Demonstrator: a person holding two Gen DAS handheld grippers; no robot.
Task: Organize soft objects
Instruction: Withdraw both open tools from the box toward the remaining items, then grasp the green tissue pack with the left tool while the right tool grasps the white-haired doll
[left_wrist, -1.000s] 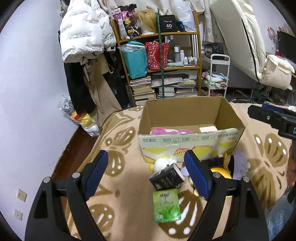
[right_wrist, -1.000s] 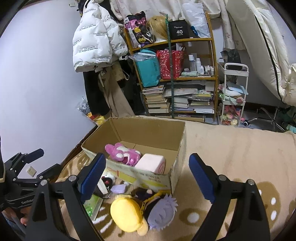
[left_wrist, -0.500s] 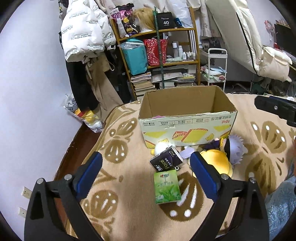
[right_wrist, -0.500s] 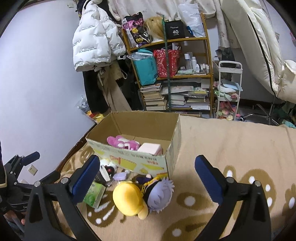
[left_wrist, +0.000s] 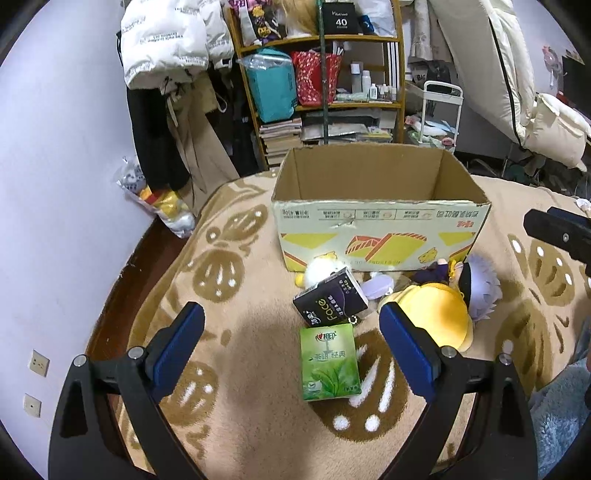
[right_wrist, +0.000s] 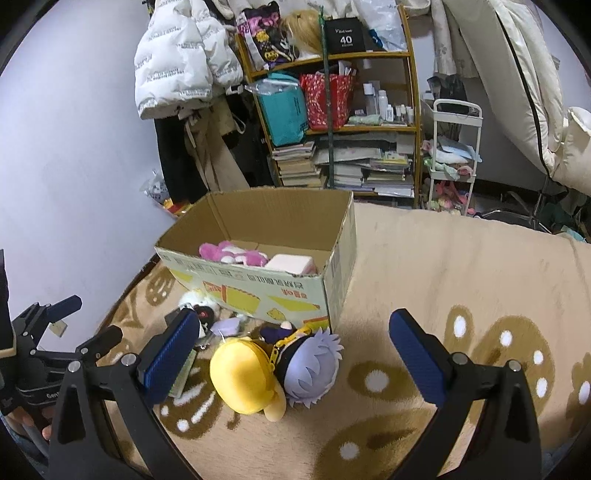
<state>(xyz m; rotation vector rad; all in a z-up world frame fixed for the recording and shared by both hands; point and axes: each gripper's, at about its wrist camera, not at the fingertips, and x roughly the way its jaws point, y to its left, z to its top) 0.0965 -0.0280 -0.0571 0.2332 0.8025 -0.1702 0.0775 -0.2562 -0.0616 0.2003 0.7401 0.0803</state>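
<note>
From my left wrist view, the left gripper (left_wrist: 291, 341) stands wide with nothing between its pads; its jaws have just been opening. Ahead of it on the patterned blanket (left_wrist: 240, 417) lies a green tissue pack (left_wrist: 328, 362) printed with tea leaves and Chinese characters, and just beyond, tilted, a black tissue pack (left_wrist: 330, 299) reading "face". Both look light and squashy with slick wrappers, so I'd pinch across the short sides. The cardboard box (left_wrist: 380, 236) sits behind them, its print upside down and too small to read. On the shelf, a black bag shows "40".

From my right wrist view, the right gripper (right_wrist: 291, 354) is also wide open and empty. Between its pads' line of sight lie a yellow plush (right_wrist: 243, 380) touching a lilac-haired doll (right_wrist: 312, 365), just beside the box corner. Both should be light and yielding; I'd take the yellow one around its rounded body. A pink plush (right_wrist: 231, 253) already lies inside the box.
</note>
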